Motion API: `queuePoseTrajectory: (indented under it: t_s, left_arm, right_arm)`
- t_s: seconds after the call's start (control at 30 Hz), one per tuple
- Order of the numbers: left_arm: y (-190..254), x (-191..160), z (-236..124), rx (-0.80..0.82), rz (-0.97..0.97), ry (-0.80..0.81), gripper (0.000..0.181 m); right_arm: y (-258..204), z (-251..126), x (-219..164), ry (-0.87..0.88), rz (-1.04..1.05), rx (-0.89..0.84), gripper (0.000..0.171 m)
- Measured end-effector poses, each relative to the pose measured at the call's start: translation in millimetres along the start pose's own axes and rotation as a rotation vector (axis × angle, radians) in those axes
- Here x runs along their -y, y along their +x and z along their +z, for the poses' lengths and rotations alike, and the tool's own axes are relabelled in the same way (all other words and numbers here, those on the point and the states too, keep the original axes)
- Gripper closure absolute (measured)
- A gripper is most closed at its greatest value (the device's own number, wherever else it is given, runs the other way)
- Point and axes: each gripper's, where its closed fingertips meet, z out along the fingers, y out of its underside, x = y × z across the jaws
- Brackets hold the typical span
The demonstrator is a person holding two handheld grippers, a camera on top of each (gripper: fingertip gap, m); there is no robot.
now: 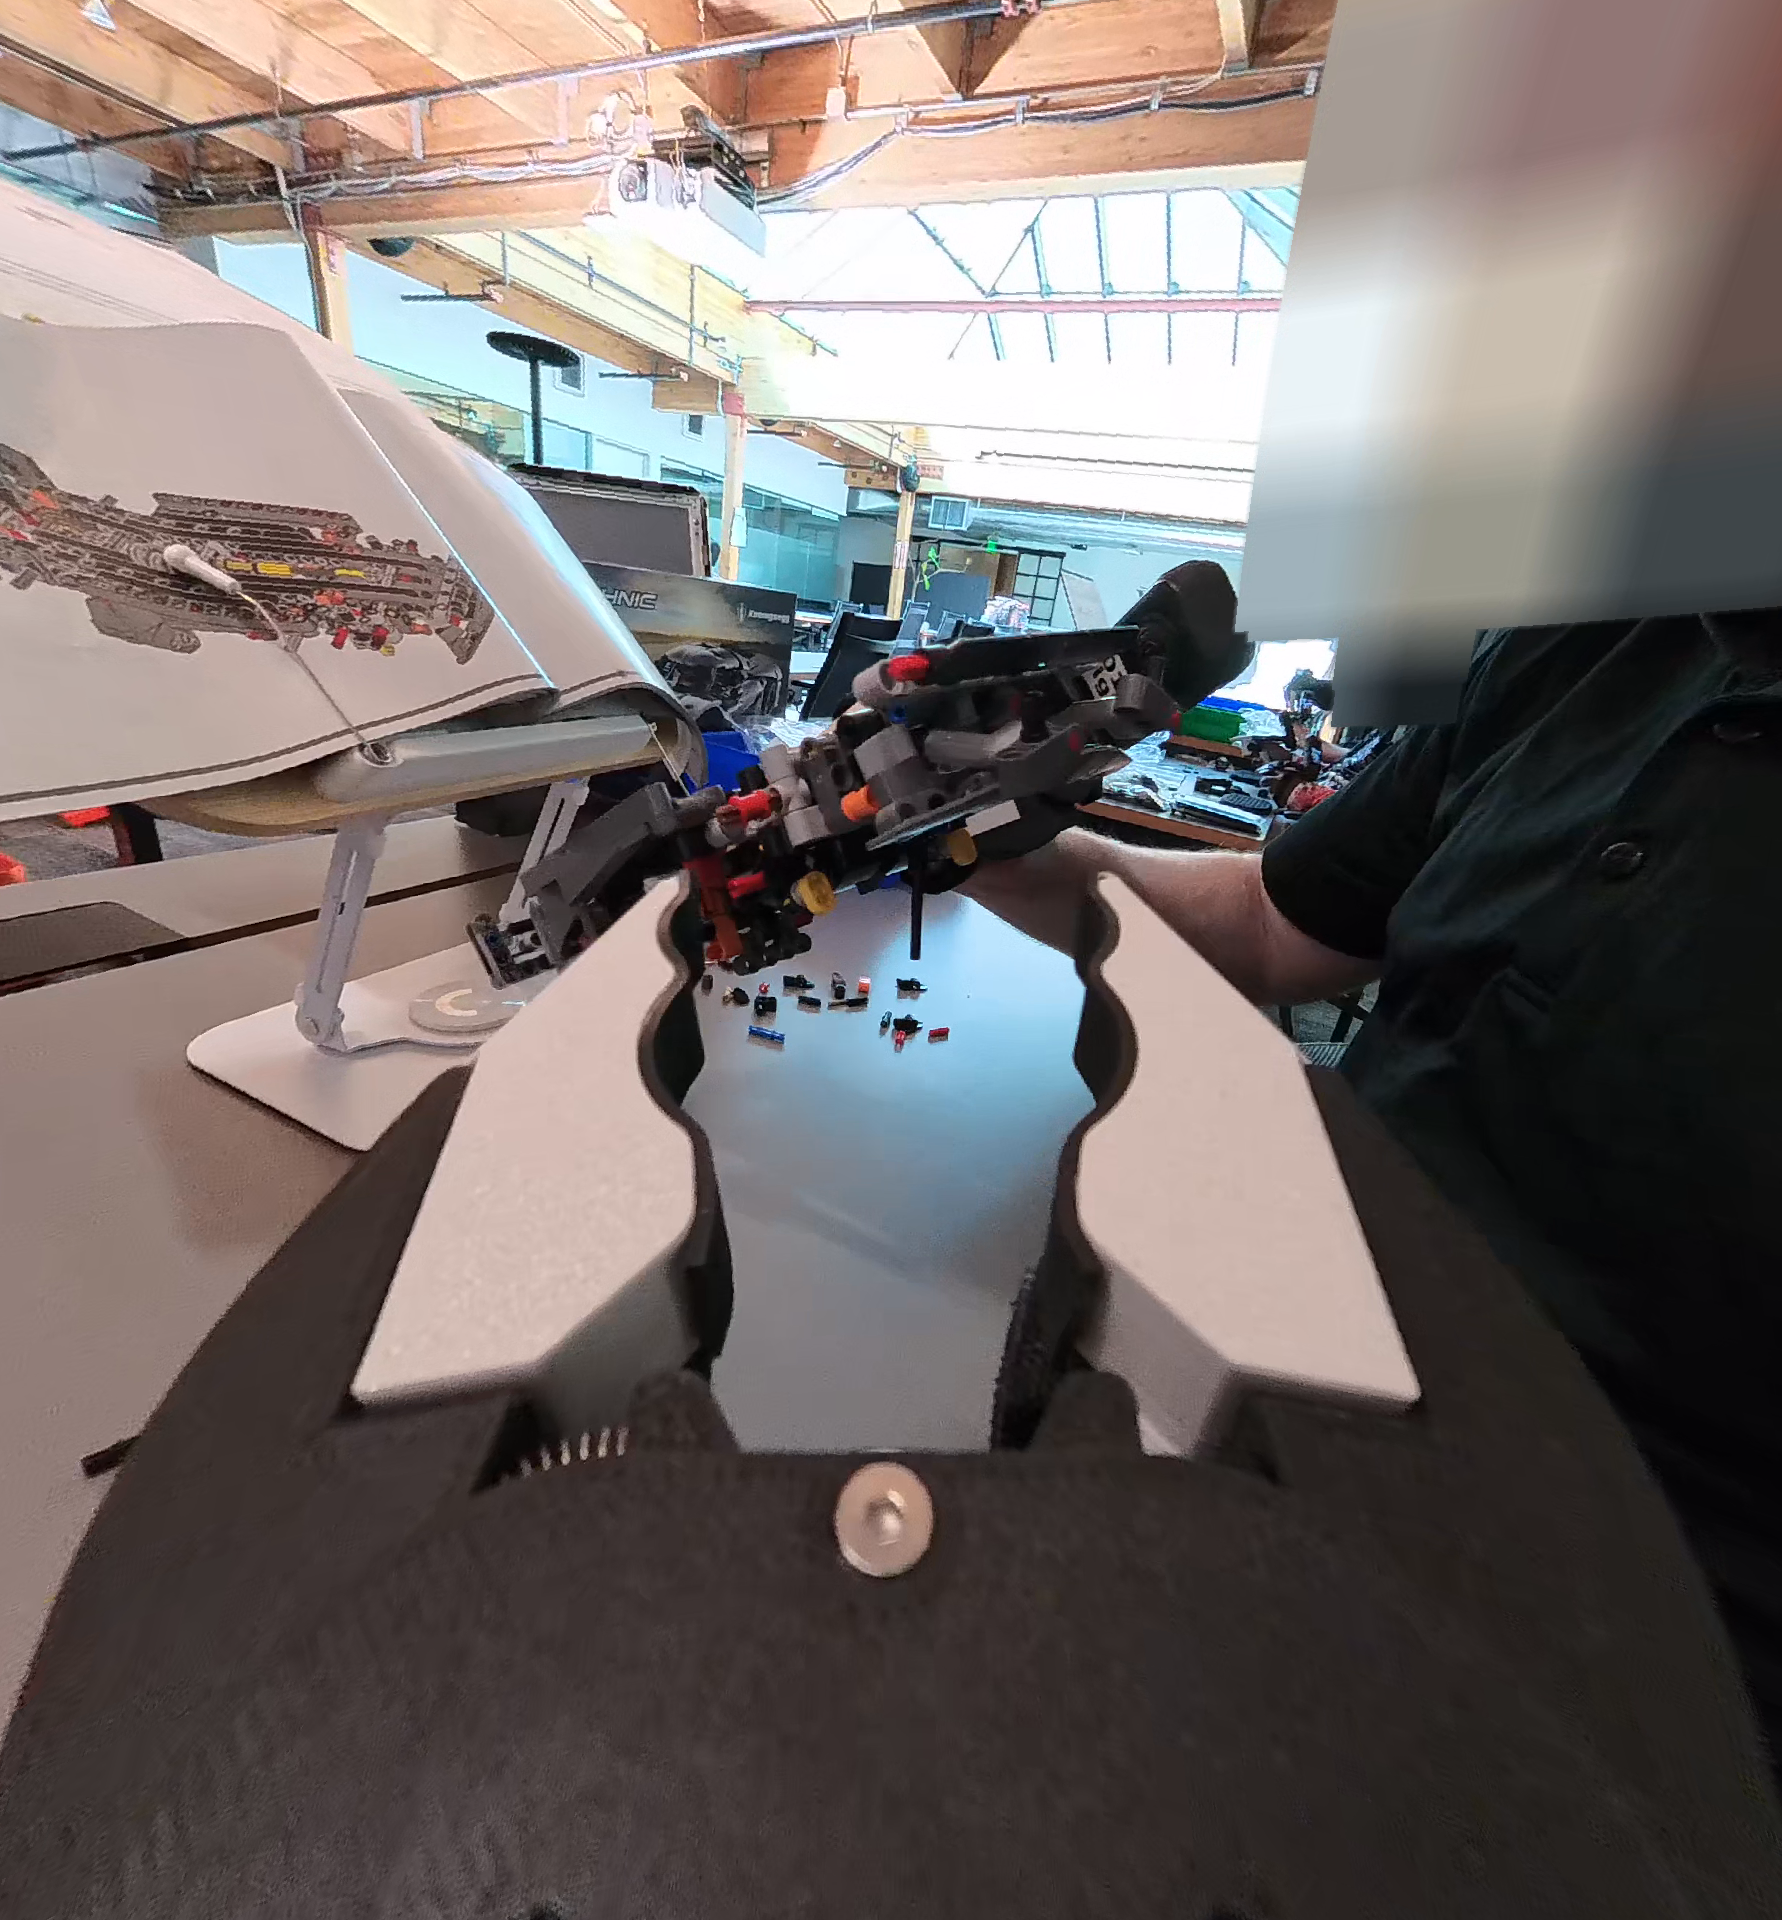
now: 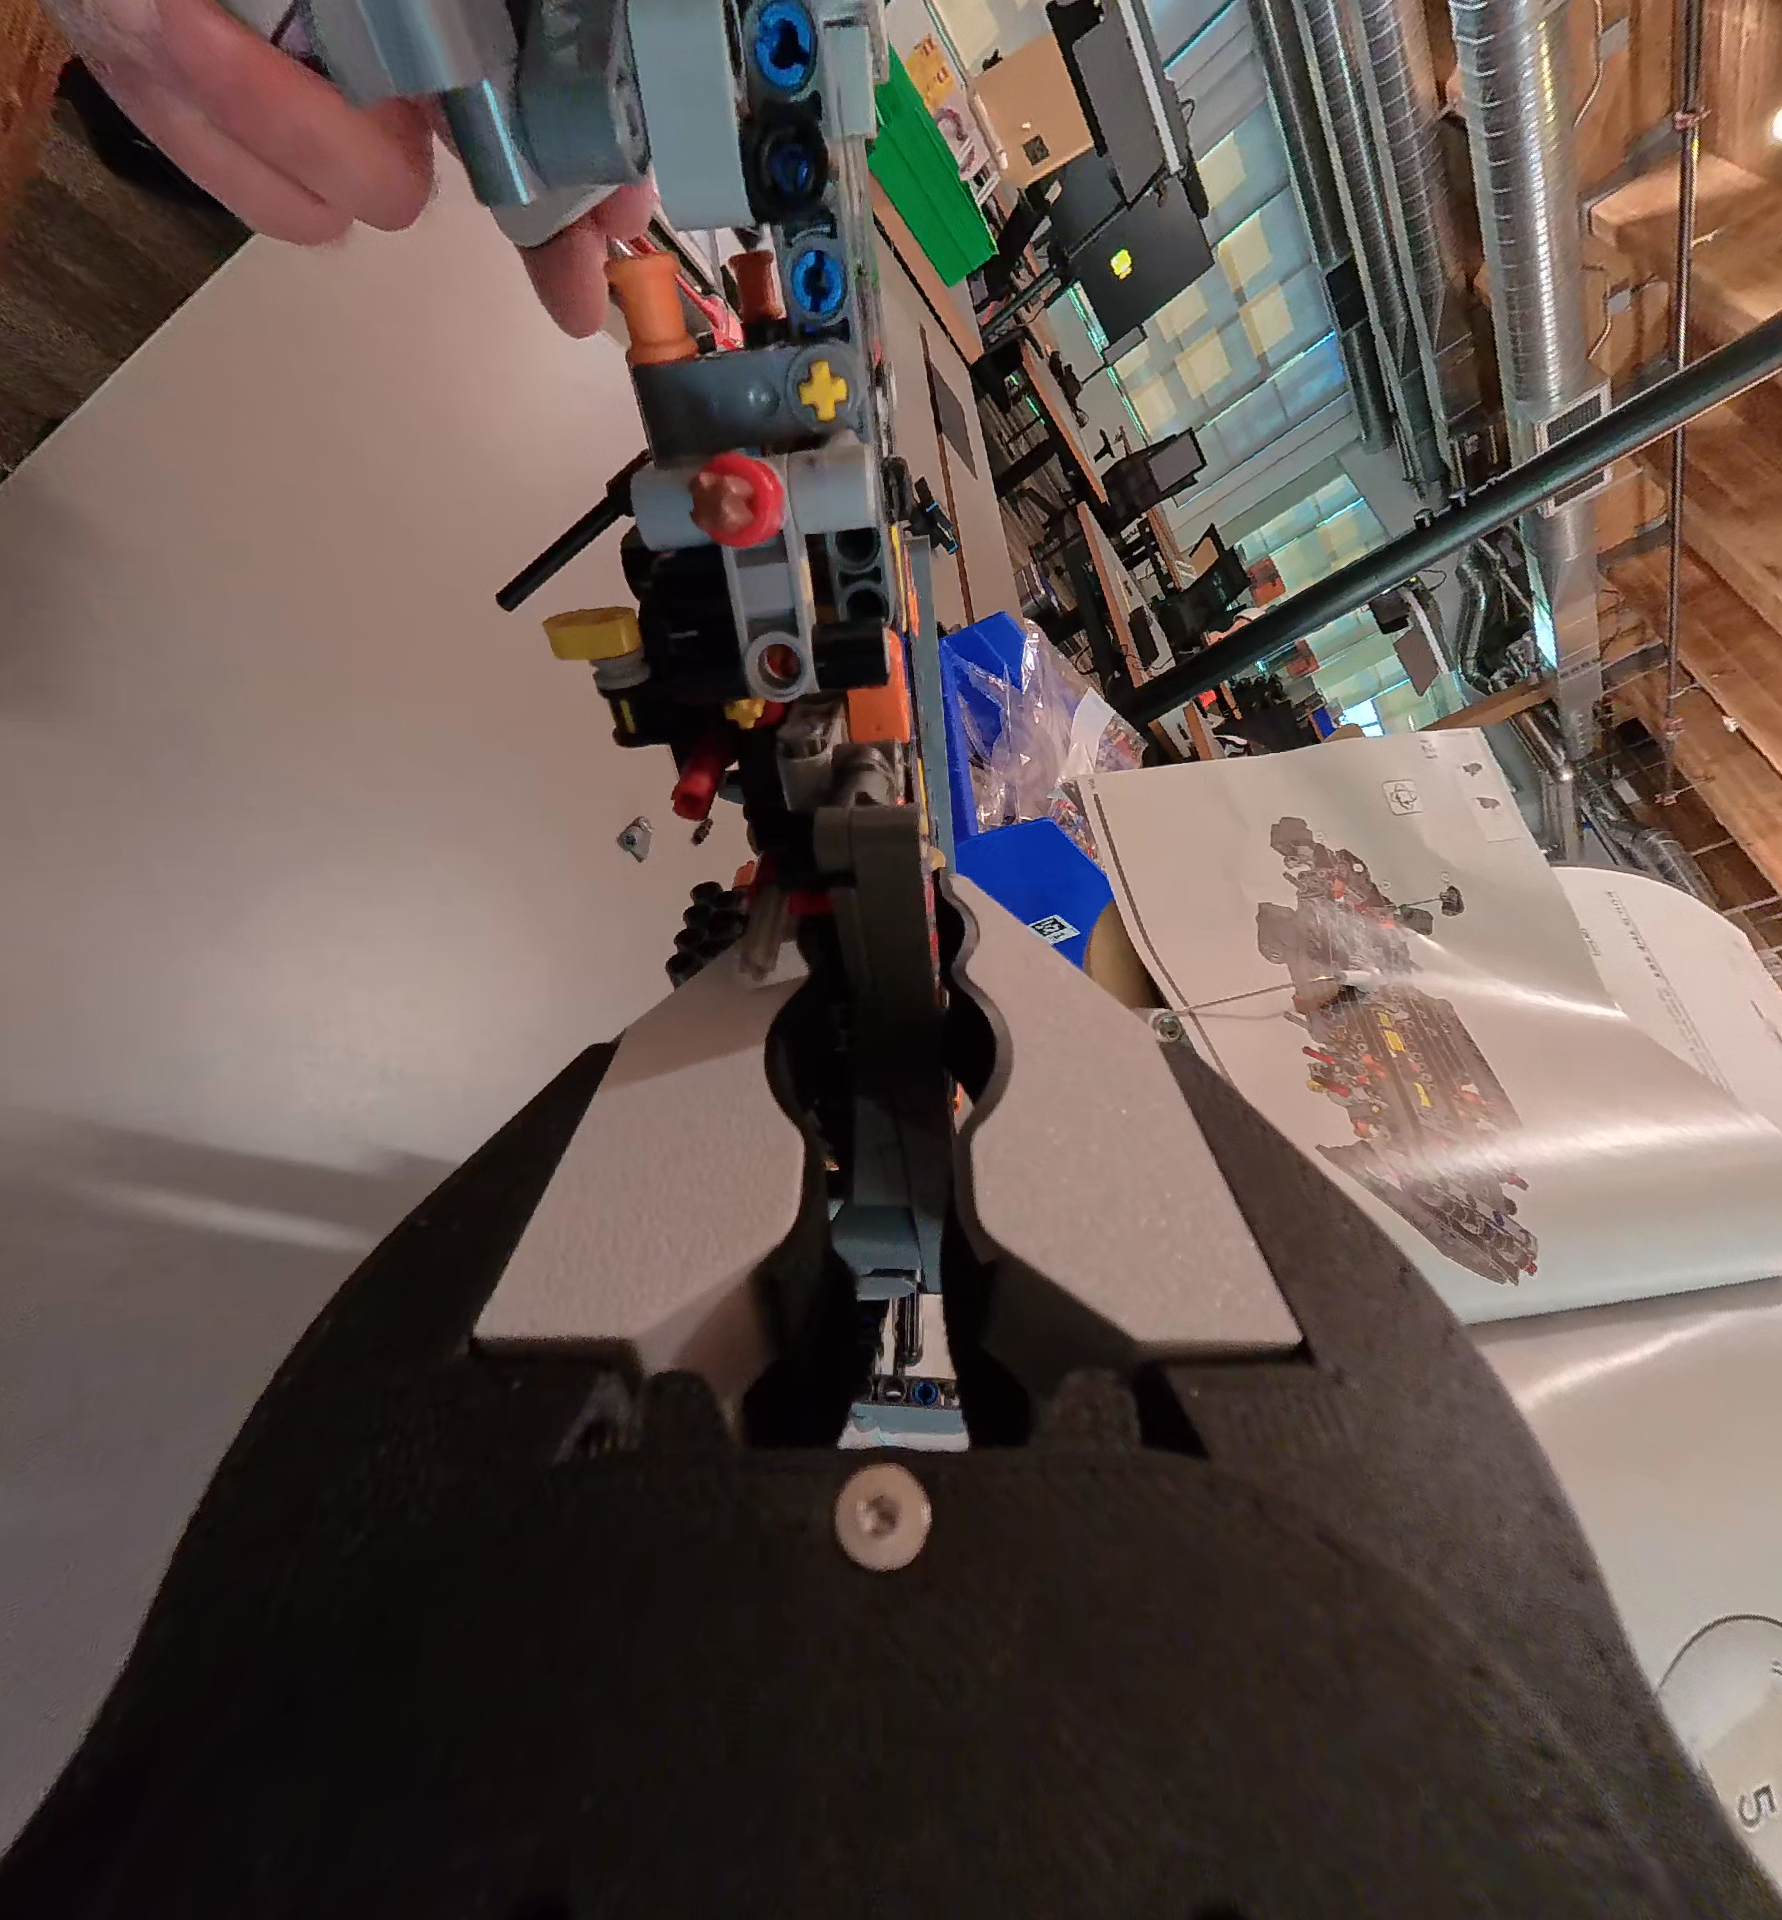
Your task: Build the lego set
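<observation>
The half-built lego model is held up in the air above the desk, tilted, with nothing resting under it. In the right wrist view the right gripper is seen with its jaws pinched on a dark grey beam at one end of the model, and a bare hand is pressed against the far end. The left gripper hovers just short of the model, its jaws spread wide with nothing between them.

A scatter of small loose pieces lies on the desk below the model, and an open instruction book is propped on a white stand at the side. A blue bin with clear bags is seen behind the model in the right wrist view.

The model is judged light but long and awkward, so a grip at one end alone would let it swing. The plastic is stiff and smooth, yet pegged joints can pop apart under twisting, and the thin black rod and the protruding red, orange and yellow pegs look easy to knock loose. A hold is best taken on the solid grey beams of the frame, not on pegs or rods. The loose pieces are tiny and slippery, and should be pinched squarely at the jaw tips.
</observation>
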Motion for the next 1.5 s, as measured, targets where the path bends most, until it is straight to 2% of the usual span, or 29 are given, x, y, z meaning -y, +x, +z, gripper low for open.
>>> queuePoseTrajectory:
  t_s: [0.37,0.7,1.17,1.5]
  left_arm:
    - [7,-4,8,-0.023,-0.019,0.002,0.113]
    - [10,-20,8,-0.074,-0.123,0.008,0.113]
    - [15,-39,-14,-0.123,-0.34,0.101,0.113]
    - [9,-45,-18,-0.083,-0.437,0.178,0.113]
  right_arm:
    - [0,-1,-3,-0.027,-0.041,-0.027,0.158]
    - [-5,-1,4,-0.038,-0.134,-0.085,0.158]
    - [-26,9,23,-0.017,-0.34,-0.141,0.158]
    - [-28,15,4,-0.049,-0.331,-0.132,0.158]
